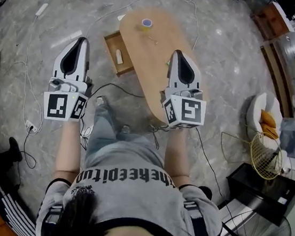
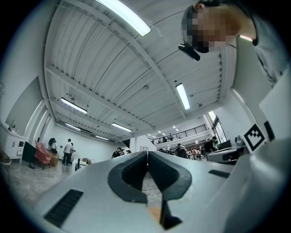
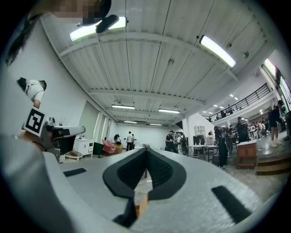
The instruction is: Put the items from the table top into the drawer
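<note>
Left tongs (image 1: 83, 40) and right tongs (image 1: 177, 53) are both closed tight, holding nothing. The tape roll (image 1: 146, 23) sits on the desk (image 1: 153, 72) ahead, between their tips. The open drawer (image 1: 113, 44) lies just right of the left tongs. Spread one pair's jaws before reaching the roll.

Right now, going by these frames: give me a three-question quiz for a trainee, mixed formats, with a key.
1. True or false: the drawer stands open at the table's side, and a white item already lies in it.
2. Where is the tape roll? A: on the table top, near the end far from the person. B: inside the drawer. C: on the floor.
3. Short answer: how do the jaws of the left gripper and the right gripper stand, and what do they hold?

Key: 1 true. 2 A. 3 both shut, nothing between them.
</note>
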Available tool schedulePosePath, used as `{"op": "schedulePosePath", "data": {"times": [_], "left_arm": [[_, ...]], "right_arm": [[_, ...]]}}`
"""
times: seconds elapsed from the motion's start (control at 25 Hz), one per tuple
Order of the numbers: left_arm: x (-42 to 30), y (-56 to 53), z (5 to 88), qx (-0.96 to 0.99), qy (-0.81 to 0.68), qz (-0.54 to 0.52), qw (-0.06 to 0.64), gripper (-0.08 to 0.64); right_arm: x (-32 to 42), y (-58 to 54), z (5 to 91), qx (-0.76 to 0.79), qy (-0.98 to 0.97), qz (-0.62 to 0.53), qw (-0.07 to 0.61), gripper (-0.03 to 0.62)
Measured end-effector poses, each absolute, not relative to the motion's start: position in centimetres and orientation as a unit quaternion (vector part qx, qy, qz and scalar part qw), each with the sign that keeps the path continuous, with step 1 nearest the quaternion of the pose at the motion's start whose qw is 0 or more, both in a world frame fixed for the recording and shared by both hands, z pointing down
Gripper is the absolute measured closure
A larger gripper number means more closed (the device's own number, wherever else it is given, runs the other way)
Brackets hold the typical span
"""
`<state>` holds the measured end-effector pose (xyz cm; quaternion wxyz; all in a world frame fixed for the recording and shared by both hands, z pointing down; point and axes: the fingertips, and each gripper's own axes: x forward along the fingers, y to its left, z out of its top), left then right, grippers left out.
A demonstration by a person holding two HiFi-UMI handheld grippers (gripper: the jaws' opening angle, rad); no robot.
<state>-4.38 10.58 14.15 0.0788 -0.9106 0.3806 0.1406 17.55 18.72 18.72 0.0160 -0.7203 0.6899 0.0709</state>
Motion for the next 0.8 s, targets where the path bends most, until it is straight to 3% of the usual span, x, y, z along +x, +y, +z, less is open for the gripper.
{"op": "schedulePosePath", "data": {"times": [0.8], "left_arm": [[-1.7,-10.4,14.8,-0.937,0.318,0.133,0.059,0.548]], "right_arm": [[19.2,0.4,19.6,-0.764,0.643,0.051,0.011,0.589]]}}
